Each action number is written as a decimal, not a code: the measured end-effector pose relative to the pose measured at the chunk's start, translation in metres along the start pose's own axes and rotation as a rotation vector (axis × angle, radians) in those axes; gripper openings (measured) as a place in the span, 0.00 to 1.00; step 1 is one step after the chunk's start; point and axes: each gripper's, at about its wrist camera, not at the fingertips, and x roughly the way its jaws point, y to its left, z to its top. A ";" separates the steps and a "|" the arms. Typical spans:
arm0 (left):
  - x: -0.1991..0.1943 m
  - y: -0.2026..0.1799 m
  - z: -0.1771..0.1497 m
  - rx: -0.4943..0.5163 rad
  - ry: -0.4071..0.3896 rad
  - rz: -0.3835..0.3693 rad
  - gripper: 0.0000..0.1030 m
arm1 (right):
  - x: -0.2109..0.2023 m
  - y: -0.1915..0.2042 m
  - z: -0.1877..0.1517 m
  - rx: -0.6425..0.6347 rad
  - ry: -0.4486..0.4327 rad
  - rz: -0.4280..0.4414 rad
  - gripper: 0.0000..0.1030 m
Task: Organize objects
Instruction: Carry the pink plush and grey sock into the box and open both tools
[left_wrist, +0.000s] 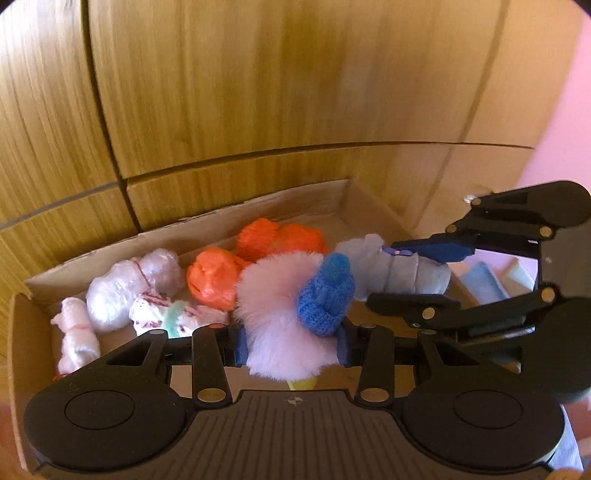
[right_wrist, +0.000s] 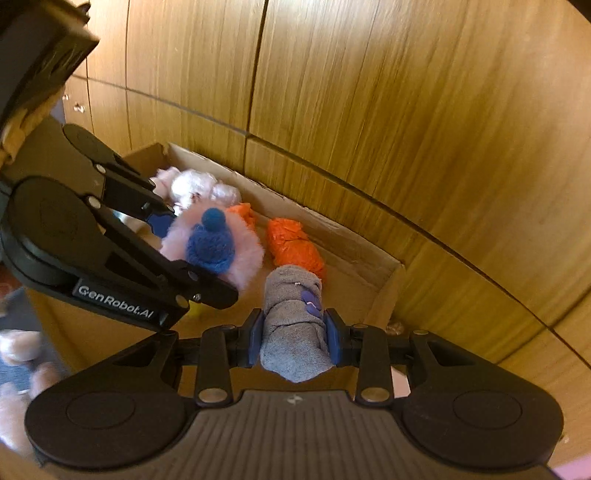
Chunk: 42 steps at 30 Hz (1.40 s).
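My left gripper (left_wrist: 291, 345) is shut on a fluffy pink toy (left_wrist: 275, 295) with a blue knitted hat (left_wrist: 327, 291), held over the cardboard box (left_wrist: 295, 195). My right gripper (right_wrist: 293, 338) is shut on a rolled grey sock bundle (right_wrist: 293, 321), also over the box (right_wrist: 384, 280). The right gripper (left_wrist: 412, 275) and its grey bundle (left_wrist: 406, 271) show at the right of the left wrist view. The left gripper (right_wrist: 179, 245) with the pink toy (right_wrist: 243, 254) shows at the left of the right wrist view.
In the box lie orange plastic-wrapped bundles (left_wrist: 214, 277) (right_wrist: 291, 243) and white wrapped bundles (left_wrist: 125, 291) (right_wrist: 195, 184). Wooden cabinet doors (left_wrist: 258, 92) rise right behind the box. A pink wall (left_wrist: 569, 129) is at the right.
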 end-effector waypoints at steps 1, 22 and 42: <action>0.004 0.003 0.001 -0.015 0.009 0.000 0.48 | 0.004 -0.003 0.002 -0.002 0.002 -0.003 0.31; 0.036 0.011 0.014 -0.025 0.040 0.061 0.49 | 0.033 -0.020 0.009 -0.009 0.054 -0.049 0.31; 0.013 0.027 0.010 -0.107 0.074 0.086 0.76 | -0.003 -0.020 0.012 0.026 0.077 -0.089 0.38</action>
